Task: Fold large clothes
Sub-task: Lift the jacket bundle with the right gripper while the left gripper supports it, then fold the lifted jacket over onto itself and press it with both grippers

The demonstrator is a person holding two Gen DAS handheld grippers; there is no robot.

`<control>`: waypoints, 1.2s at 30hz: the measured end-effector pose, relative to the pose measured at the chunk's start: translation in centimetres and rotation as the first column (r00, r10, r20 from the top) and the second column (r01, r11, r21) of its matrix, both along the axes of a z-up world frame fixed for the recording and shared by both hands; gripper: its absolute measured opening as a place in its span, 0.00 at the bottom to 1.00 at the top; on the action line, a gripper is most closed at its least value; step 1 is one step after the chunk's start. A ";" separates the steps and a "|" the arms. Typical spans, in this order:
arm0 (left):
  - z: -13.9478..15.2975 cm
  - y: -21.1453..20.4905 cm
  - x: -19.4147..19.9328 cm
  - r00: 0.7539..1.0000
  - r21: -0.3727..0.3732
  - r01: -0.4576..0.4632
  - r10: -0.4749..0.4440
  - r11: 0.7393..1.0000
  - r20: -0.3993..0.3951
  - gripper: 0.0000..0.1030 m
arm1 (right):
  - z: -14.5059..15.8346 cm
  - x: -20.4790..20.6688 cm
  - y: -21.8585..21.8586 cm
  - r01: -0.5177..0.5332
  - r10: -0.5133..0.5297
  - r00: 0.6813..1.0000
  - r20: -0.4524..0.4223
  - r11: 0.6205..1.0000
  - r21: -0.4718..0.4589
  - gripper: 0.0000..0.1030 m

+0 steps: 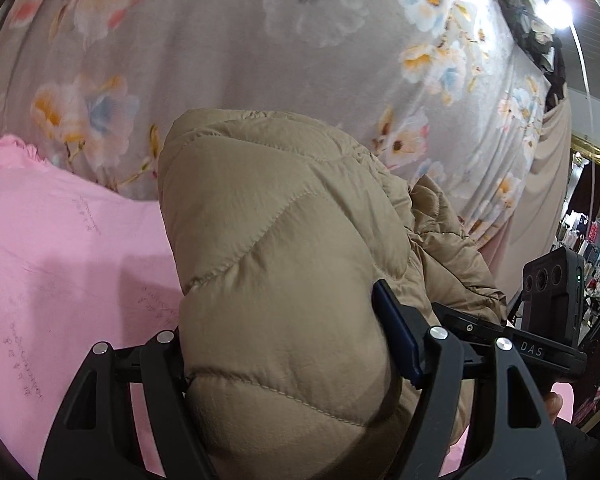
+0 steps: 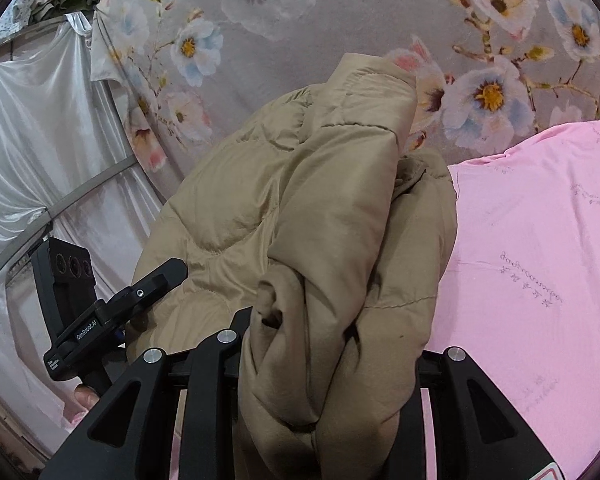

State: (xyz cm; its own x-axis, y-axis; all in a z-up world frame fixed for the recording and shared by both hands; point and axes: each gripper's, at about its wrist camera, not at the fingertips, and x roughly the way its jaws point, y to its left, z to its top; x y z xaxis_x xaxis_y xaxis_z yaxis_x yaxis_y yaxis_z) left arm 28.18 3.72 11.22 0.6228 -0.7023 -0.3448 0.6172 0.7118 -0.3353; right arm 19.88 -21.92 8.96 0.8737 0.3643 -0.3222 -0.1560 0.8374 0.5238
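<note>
A tan quilted puffer jacket [image 1: 284,264] is bunched up over a pink sheet [image 1: 60,264]. My left gripper [image 1: 284,344] is shut on a thick fold of the jacket; the blue pad of one of its fingers [image 1: 396,332] presses into the fabric. In the right wrist view the same jacket [image 2: 320,216] hangs in folds, and my right gripper [image 2: 328,360] is shut on a gathered wad of it. Its fingertips are hidden by the cloth. The other gripper [image 2: 112,304] shows at the left, against the jacket's side.
A grey floral sheet [image 1: 228,60] lies beyond the jacket, with the pink sheet [image 2: 540,260] in front of it. White satin drapes [image 2: 40,140] hang on the left in the right wrist view. A clothes rack and shop goods [image 1: 596,248] stand at the far right in the left wrist view.
</note>
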 end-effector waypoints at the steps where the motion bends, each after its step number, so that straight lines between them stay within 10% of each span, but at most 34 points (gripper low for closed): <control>1: -0.7 0.0 0.9 1.000 0.006 -0.003 0.003 1.000 -0.014 0.68 | -0.7 0.9 0.1 0.000 0.000 1.000 -0.014 1.000 0.001 0.29; 10: -7.4 -0.1 6.8 0.993 0.070 -0.046 0.053 0.997 -0.101 0.69 | -7.1 6.6 0.3 0.003 -0.001 0.994 -0.107 1.000 0.017 0.30; 21: -9.3 1.6 7.4 0.962 0.141 -0.169 0.195 0.975 -0.190 0.88 | -7.6 5.4 -0.4 0.021 -0.023 0.985 -0.173 1.000 -0.008 0.56; 24: -7.5 2.9 5.3 0.942 0.192 -0.261 0.293 0.946 -0.163 0.88 | -6.1 2.5 -1.0 0.080 -0.097 0.981 -0.166 0.991 -0.108 0.64; 28: -3.8 3.8 2.3 0.870 0.295 -0.455 0.490 0.840 -0.054 0.88 | -2.9 -0.9 -1.1 0.221 -0.246 0.965 -0.092 0.949 -0.223 0.64; 31: -1.7 2.4 0.9 0.830 0.343 -0.525 0.557 0.779 0.007 0.81 | -0.5 -1.0 1.2 0.253 -0.282 0.958 -0.054 0.918 -0.304 0.45; 34: -1.3 0.2 0.5 0.839 0.368 -0.504 0.544 0.781 -0.006 0.61 | 0.3 0.2 4.2 0.265 -0.299 0.954 -0.019 0.871 -0.414 0.21; 36: -1.9 -1.3 1.0 0.840 0.401 -0.487 0.542 0.776 -0.027 0.28 | 0.1 1.1 5.4 0.250 -0.285 0.958 -0.018 0.866 -0.432 0.09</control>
